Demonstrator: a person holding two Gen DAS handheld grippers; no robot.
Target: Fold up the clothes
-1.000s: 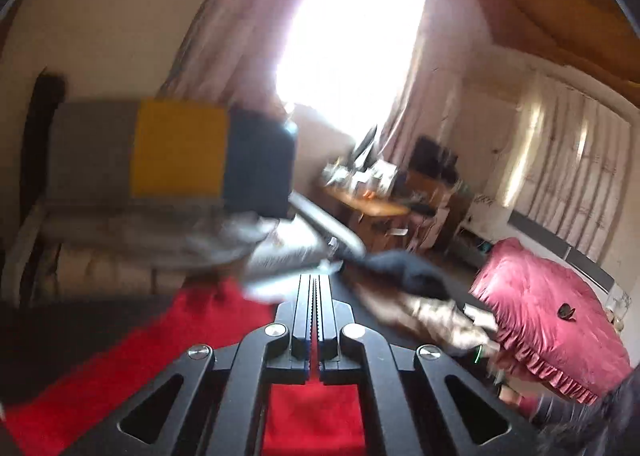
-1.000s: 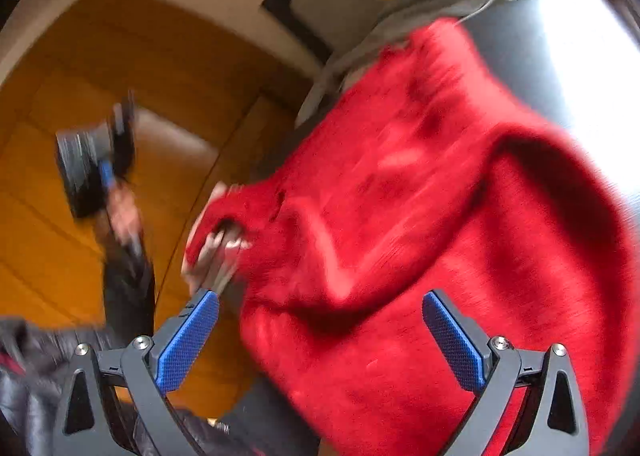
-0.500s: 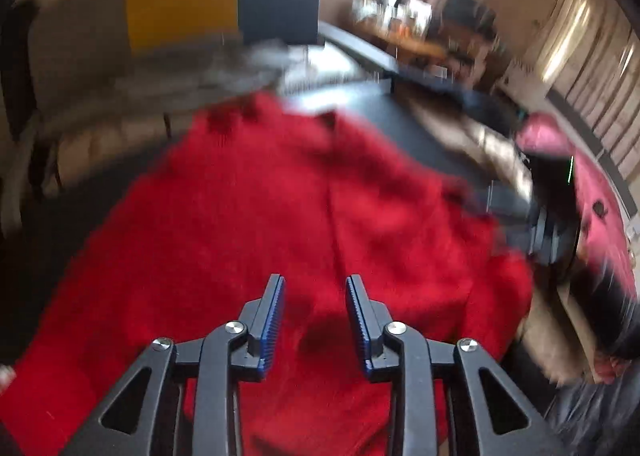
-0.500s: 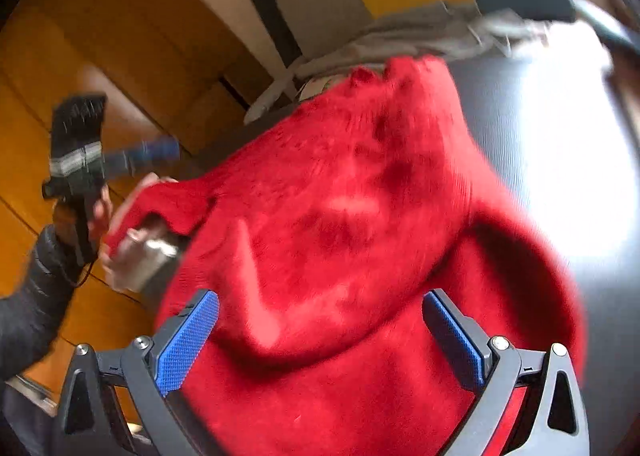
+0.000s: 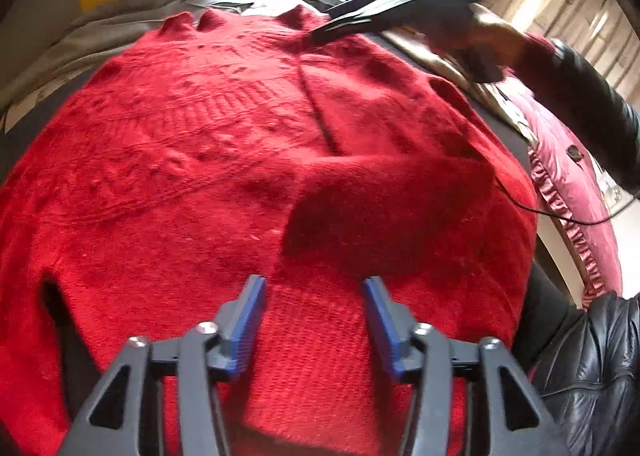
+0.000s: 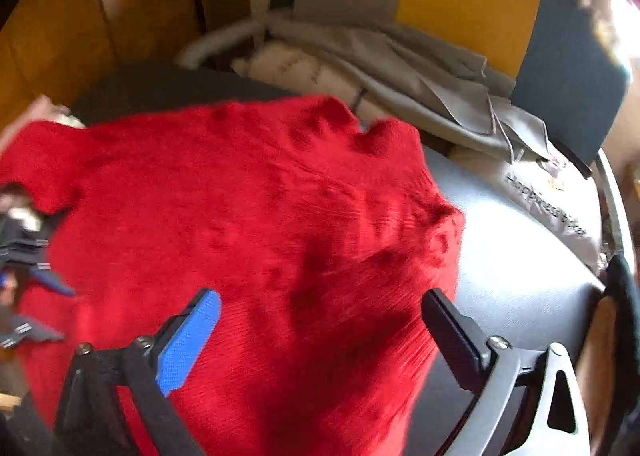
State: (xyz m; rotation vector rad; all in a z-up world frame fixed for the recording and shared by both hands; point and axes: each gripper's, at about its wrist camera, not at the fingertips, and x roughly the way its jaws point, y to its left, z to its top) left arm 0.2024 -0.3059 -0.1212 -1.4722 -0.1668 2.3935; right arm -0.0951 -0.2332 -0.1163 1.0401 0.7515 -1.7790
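A red knitted sweater [image 5: 224, 144] lies spread on a dark table, with one sleeve folded across its body [image 5: 400, 192]. It also shows in the right wrist view [image 6: 248, 208]. My left gripper [image 5: 314, 296] is open and empty, just above the sweater's ribbed hem. My right gripper [image 6: 320, 314] is wide open and empty over the sweater's right part. In the left wrist view the right gripper [image 5: 372, 12] hovers at the sweater's far edge. In the right wrist view the left gripper [image 6: 28, 280] shows at the left edge.
The dark table [image 6: 516, 256] shows bare to the right of the sweater. Grey cloth [image 6: 420, 84] and a pale cushion [image 6: 304, 72] lie behind it, below a yellow and blue chair back [image 6: 468, 4]. A pink bedspread [image 5: 572, 192] is at the right.
My left gripper opened from shut and dropped over the sweater. The sleeve now lies folded across the body. My right gripper stayed open and swung over the sweater's right side.
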